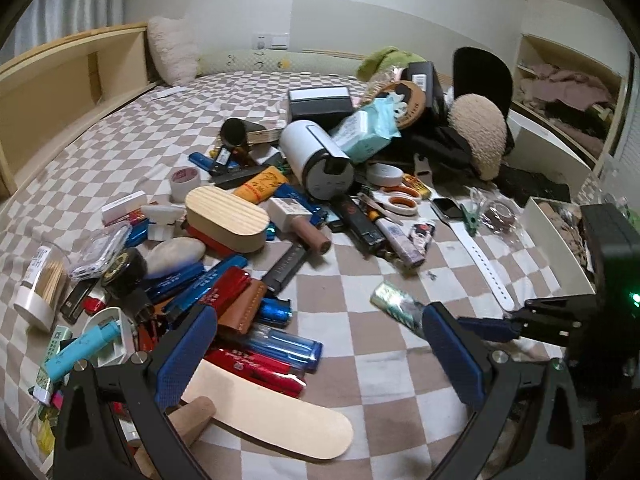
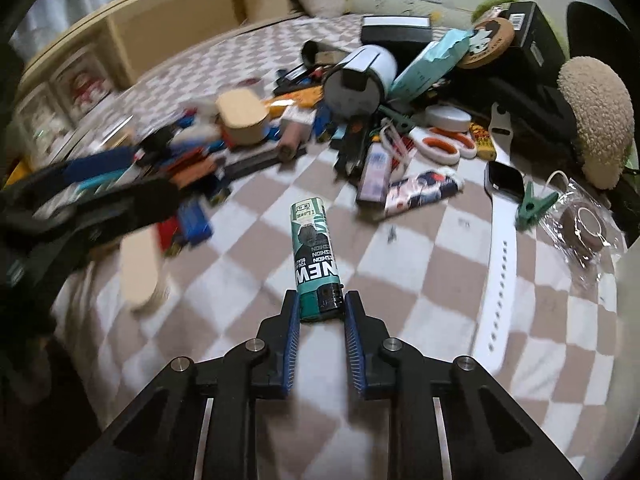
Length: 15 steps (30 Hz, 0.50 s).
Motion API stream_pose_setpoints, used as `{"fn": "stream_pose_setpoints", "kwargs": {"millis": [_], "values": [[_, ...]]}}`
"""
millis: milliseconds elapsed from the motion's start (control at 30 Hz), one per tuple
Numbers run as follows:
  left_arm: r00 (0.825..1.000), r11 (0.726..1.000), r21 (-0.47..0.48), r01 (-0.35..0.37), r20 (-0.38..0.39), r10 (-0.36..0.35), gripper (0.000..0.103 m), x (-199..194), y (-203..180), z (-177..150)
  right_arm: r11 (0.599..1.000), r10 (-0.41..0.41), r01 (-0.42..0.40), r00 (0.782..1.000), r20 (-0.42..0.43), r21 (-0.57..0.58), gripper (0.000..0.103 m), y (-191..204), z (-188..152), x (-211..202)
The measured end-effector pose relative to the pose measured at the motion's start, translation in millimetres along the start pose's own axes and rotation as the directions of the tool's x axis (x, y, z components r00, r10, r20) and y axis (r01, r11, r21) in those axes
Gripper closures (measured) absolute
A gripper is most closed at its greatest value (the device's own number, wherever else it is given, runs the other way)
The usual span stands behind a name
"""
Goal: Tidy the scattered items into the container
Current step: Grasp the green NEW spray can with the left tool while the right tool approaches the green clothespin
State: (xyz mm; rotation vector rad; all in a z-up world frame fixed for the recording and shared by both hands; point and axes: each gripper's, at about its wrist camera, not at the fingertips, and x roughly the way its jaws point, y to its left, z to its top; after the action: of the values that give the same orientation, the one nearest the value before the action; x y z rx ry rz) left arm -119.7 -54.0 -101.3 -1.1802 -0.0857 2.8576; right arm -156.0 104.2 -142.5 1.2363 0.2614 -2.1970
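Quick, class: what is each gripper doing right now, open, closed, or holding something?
Left gripper: open, holding nothing.
Right gripper: closed on the green lighter.

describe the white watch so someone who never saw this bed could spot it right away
On the checkered bedspread, look to the open patch right of the big clutter pile, just in front of the orange-handled scissors. The white watch lies flat there beside a green clothespin. Its dark square face and long white perforated strap set it apart.
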Motion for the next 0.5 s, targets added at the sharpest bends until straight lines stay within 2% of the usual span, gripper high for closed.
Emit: {"fn": "stream_pose_setpoints", "kwargs": {"millis": [233,333,367,400,467,500], "values": [[0.997,0.993,0.094,0.078,-0.017,-0.077,0.0,5,-23,-4,0.998,0.05,-0.051,0.999,-0.021,-0.045,0.08,-12,-24,-19],[0.994,0.981,0.162,0.108,-0.036,-0.104,0.0,10,-39,-8,0.999,0.031,-0.031,0.999,-0.004,-0.03,0.078,-19,-28,-27],[0.993,0.976,0.183,0.116,-0.041,-0.11,0.0,12,-44,-9,0.999,0.031,-0.031,1.0,0.0,-0.012,0.069,-24,-31,-31],[0.992,0.971,0.204,0.124,-0.047,-0.117,0.0,14,-49,-10,0.999,0.031,-0.031,1.0,0.003,0.008,0.045,-28,-32,-35],[0.99,0.962,0.232,0.14,-0.057,-0.131,0.0,17,-56,-11,0.998,0.025,-0.027,0.999,0.036,0.052,0.012,-35,-36,-47],[0.988,0.958,0.243,0.15,-0.063,-0.138,0.0,20,-60,-11,0.997,0.02,-0.024,0.998,0.057,0.068,0.012,-37,-38,-53]]}}
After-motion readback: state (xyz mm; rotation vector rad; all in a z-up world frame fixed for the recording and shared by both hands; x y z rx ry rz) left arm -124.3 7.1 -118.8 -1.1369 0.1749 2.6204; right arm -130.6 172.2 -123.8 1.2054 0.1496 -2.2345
